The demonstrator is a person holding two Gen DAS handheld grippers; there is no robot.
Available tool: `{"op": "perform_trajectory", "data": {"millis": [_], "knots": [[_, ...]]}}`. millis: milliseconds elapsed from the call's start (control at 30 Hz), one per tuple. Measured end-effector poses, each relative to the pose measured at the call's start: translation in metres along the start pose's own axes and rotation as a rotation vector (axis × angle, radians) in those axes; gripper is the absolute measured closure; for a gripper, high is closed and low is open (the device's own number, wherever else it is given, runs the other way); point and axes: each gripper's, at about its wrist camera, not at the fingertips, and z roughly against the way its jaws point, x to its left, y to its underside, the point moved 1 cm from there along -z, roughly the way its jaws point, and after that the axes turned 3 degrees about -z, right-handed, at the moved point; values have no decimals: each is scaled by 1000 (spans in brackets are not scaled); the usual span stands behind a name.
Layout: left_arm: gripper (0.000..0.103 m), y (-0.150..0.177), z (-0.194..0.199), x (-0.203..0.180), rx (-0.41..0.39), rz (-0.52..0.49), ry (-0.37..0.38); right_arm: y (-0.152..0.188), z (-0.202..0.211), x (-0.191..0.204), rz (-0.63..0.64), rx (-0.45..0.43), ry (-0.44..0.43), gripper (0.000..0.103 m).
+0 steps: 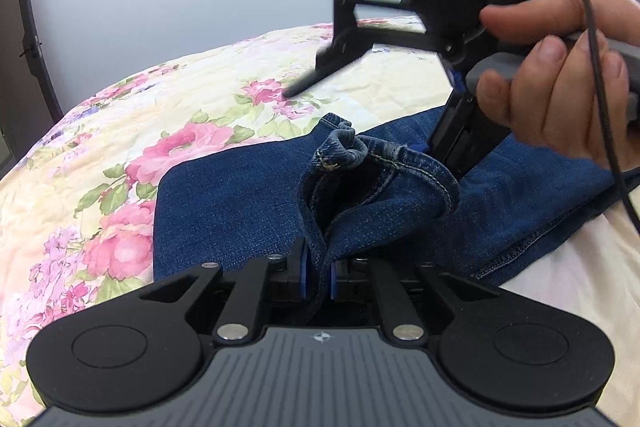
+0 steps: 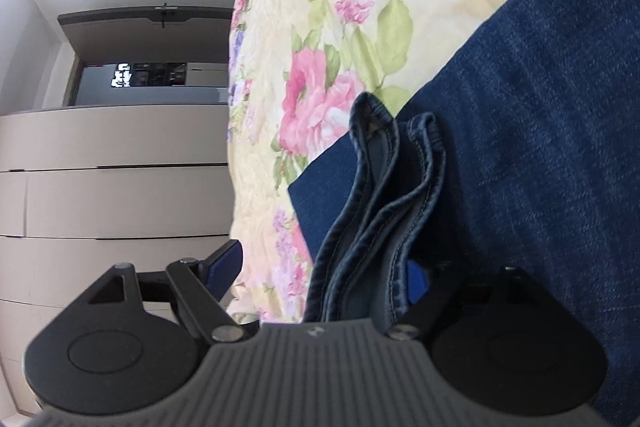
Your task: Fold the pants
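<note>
Woven blue denim pants (image 1: 240, 203), quilted floral cloth bedspread (image 1: 120, 131), matt black plastic gripper (image 1: 316, 281)

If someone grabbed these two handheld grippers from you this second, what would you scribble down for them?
Left gripper: shut on a bunched hem of the jeans.
Right gripper: fingers wide open, with a hem lying between them; it is not clamped.
Jeans lie flat on the floral bedspread, hem end lifted over the lower layer.
Done: hems gathered and brought over the denim.
Left: probably lay the hem down, release the left gripper, smooth the fold.
</note>
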Motion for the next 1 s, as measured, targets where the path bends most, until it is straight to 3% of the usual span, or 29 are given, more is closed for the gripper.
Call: {"op": "perform_trajectory", "data": {"millis": [33, 100, 200, 467, 600, 800, 900, 933, 1000], "knots": [[93, 0, -2, 2, 0, -1, -1, 0, -4, 3, 36, 4, 47, 31], [93, -1, -1, 0, 5, -12, -2, -1, -12, 7, 115, 16, 160, 85], [93, -7, 1, -11, -4, -56, -21, 0, -4, 12, 157, 6, 163, 96], [93, -47, 28, -52, -79, -98, 4, -5, 74, 28, 220, -41, 52, 98], [93, -56, 13, -87, -46, -118, 26, -9, 108, 18, 246, -63, 69, 98], [91, -49, -14, -115, 17, -159, 68, -14, 137, -28, 197, -86, 115, 98], [73, -46, -29, -115, 68, -135, 79, -15, 132, -46, 220, -110, 139, 98], [61, -43, -33, -115, 100, -127, 101, -15, 127, -52, 251, -121, 173, 98], [59, -41, -32, -116, 131, -136, 134, -16, 118, -64, 319, -134, 256, 97]]}}
